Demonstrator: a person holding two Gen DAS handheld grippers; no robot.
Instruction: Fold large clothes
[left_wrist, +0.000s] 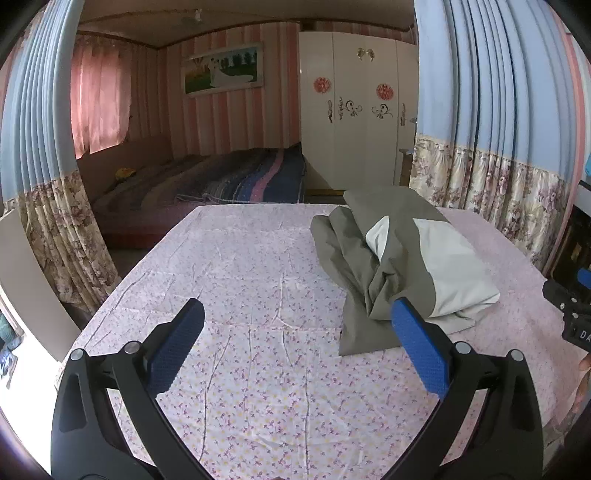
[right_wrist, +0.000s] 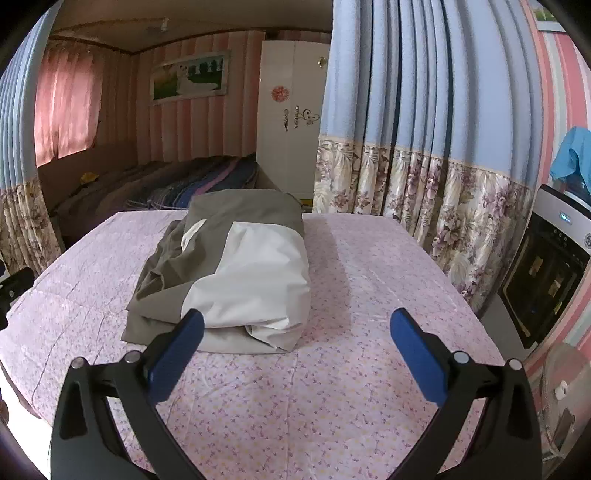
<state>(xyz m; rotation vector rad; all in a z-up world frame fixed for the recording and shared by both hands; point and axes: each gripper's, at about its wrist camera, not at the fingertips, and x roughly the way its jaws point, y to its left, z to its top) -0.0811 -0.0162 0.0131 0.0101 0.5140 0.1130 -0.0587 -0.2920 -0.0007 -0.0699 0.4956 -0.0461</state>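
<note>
garment: olive-grey and white cloth bundle (left_wrist: 399, 258) (right_wrist: 236, 273) lies loosely heaped, not flat, right of centre in left view, left of centre in right view, on pink floral-sheeted counter (left_wrist: 240, 266) | left tongs (left_wrist: 297, 321): wide open, empty | right tongs (right_wrist: 297, 321): wide open, empty | step: heap fits awaiting folding or roughly folded; cannot tell
</note>
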